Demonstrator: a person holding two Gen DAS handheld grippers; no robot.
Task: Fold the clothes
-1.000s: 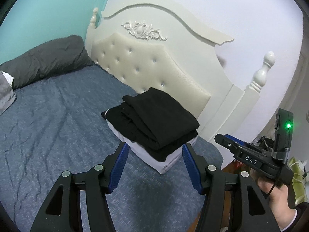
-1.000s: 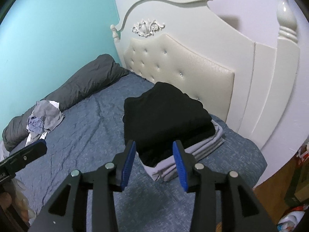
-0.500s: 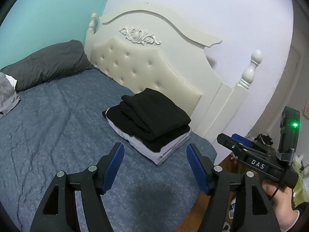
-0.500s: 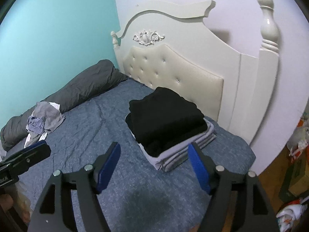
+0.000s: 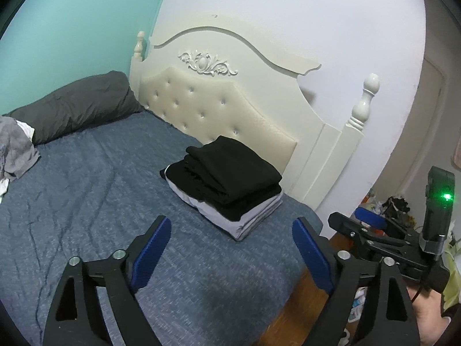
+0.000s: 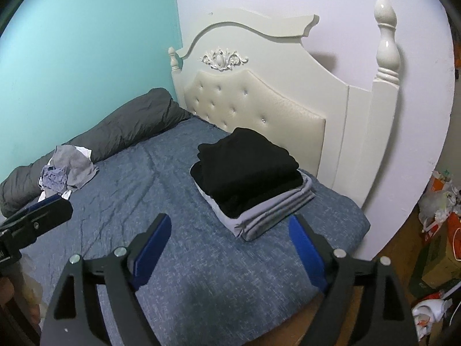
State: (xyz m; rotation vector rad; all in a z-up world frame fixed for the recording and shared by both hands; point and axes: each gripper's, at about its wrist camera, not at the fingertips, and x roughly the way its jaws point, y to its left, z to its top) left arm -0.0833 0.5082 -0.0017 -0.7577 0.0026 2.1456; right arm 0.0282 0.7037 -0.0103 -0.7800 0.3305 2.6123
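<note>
Your left gripper (image 5: 232, 255) has its jaws wide apart with nothing between them, and they have just been opening; your right gripper (image 6: 227, 252) is the same, jaws spread and empty, also just opened further. Both hang over the blanket (image 5: 86, 190), near the stack (image 6: 250, 178) but clear of it. The stack, black folded pieces on grey ones, lies at the bed corner just beside the headboard (image 6: 259, 109) and looks tidy, so I judge this piece finished. The step in hand seems to be the way to the next garment: the loose pile (image 6: 69, 170) lies well apart, across the bed by the dark roll (image 6: 124, 127). Keep both jaws open as you cross, stay above the blanket so you do not drag it, and take one piece only, by two corners of one edge. For writing, no label on the right gripper can be read in the left wrist view; only a green light (image 5: 446, 196) shows on it, and the boxes on the floor (image 6: 438, 248) are too small to read
</note>
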